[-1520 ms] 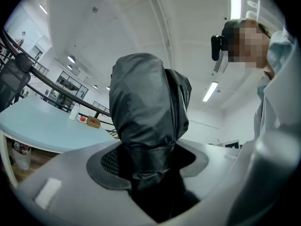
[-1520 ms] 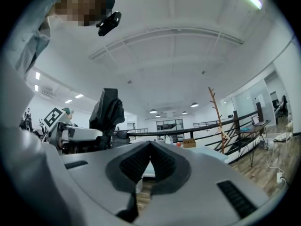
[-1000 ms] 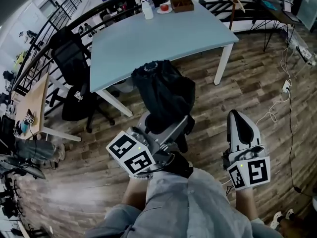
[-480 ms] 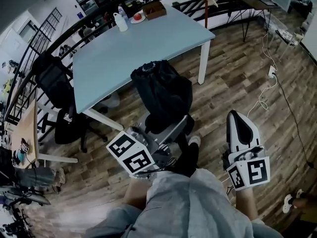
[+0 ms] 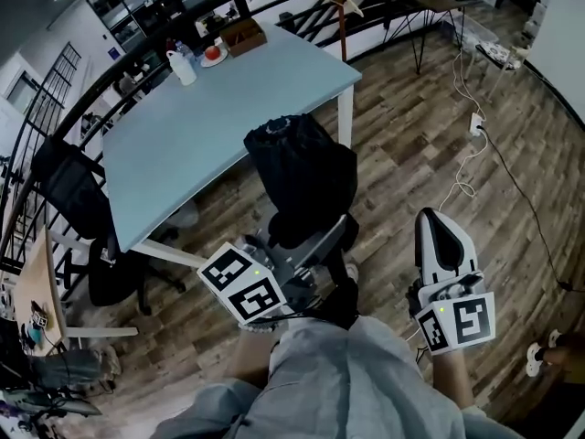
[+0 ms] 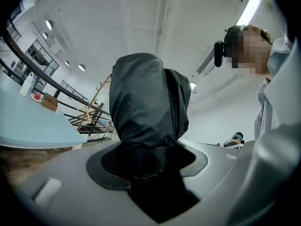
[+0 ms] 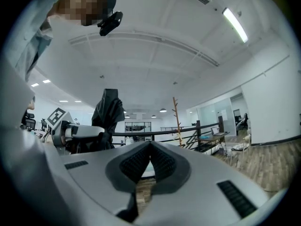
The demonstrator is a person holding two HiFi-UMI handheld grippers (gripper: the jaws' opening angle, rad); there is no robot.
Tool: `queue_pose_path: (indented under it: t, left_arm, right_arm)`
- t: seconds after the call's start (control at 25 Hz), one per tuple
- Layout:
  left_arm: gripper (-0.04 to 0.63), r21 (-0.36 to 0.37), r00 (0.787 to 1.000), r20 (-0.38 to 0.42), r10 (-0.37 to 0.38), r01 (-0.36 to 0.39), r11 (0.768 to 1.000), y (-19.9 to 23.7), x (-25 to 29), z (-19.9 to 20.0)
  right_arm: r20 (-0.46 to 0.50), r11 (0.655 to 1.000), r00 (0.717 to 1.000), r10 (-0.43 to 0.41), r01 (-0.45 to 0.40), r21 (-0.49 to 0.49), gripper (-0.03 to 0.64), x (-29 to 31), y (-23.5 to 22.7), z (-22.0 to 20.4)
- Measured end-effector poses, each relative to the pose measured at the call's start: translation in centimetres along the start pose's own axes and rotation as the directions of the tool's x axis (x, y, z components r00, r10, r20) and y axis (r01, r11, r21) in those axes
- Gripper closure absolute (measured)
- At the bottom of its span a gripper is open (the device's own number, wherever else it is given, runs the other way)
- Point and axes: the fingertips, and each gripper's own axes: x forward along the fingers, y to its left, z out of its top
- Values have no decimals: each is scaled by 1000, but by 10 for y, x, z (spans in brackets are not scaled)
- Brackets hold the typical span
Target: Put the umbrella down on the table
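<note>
Head view: one umbrella (image 5: 302, 174), one table (image 5: 206, 122)

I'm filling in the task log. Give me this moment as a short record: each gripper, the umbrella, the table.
left gripper: shut on the black folded umbrella, gripped at its lower end
right gripper: jaws together, nothing between them
umbrella: held upright, not yet on the table
table: light blue; white bottle, plate with a red fruit and brown box at its far end
</note>
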Motion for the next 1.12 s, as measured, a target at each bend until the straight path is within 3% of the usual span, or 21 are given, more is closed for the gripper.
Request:
queue_pose_path:
  t: [1.12]
  left_arm:
    - [334, -22, 993, -47, -105, 104, 994, 119, 160, 35]
  right_arm:
    - [-39, 995, 995, -90, 88, -37, 618, 156, -113, -7]
